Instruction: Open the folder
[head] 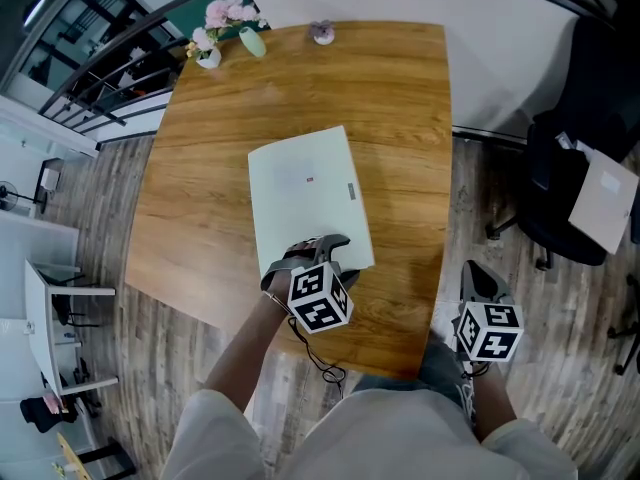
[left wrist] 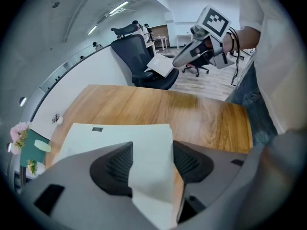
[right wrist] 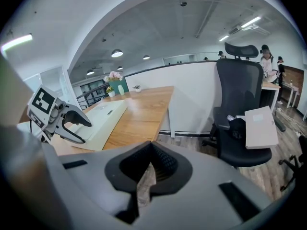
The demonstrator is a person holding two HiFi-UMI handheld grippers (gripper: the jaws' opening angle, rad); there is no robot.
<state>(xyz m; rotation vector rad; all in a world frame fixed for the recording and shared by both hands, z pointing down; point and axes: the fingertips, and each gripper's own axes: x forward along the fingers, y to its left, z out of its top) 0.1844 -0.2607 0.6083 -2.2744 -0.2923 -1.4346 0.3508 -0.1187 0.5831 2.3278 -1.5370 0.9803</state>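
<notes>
Pale folder (head: 300, 203) on worktop (head: 400, 98) — its label (head: 351, 190) was unreadable. Left tongs (left wrist: 152, 162) stood half-open astride its corner; right tongs (right wrist: 151, 150) were closed, empty.

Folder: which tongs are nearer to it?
Left. The left tongs straddle the near corner of the folder; the right tongs hang beyond the right edge of the table, apart from it.
</notes>
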